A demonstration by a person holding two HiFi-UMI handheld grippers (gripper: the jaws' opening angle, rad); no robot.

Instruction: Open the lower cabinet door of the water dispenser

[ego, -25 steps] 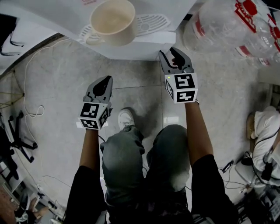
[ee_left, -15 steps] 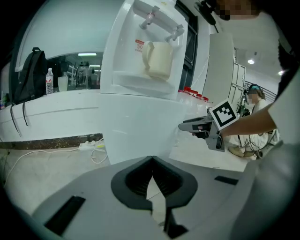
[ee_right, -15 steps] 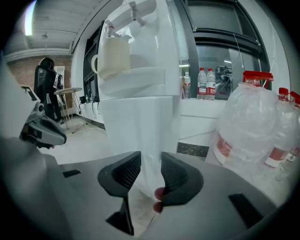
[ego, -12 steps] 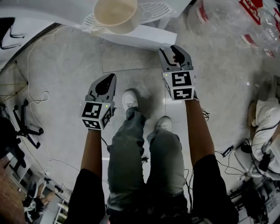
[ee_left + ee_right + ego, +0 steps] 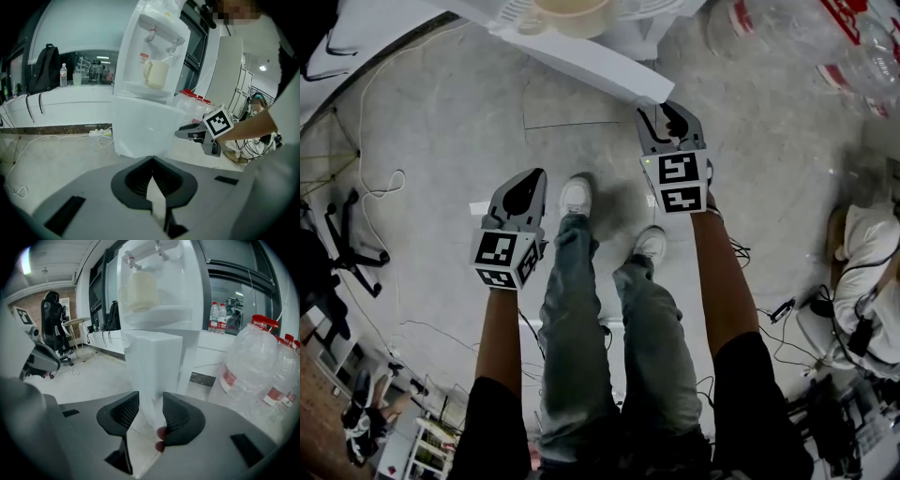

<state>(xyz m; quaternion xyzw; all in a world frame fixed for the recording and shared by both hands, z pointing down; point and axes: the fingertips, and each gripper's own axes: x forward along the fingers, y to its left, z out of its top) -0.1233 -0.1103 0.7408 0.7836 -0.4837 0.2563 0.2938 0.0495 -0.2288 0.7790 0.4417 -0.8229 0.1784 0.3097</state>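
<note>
The white water dispenser [image 5: 154, 47] stands ahead with a cream cup [image 5: 156, 73] on its drip tray. Its lower cabinet door [image 5: 581, 58] is swung partly out from the body. My right gripper [image 5: 666, 117] has the door's free edge [image 5: 157, 362] between its pads; the jaws [image 5: 151, 411] are easing open a little while still against that edge. To the left, my left gripper [image 5: 525, 185] hangs over the floor, clear of the dispenser. Its jaws [image 5: 152, 159] are shut with nothing in them.
Several large water bottles [image 5: 825, 37] stand right of the dispenser, close to my right gripper. My shoes [image 5: 575, 195] are between the two grippers. Cables [image 5: 375, 141] lie on the floor at left, by an office chair [image 5: 337, 262]. A person [image 5: 872, 253] sits at far right.
The door has swung further out from the dispenser with my right gripper on its edge. Both grippers have come back toward my body, and the dispenser now sits higher in the head view.
</note>
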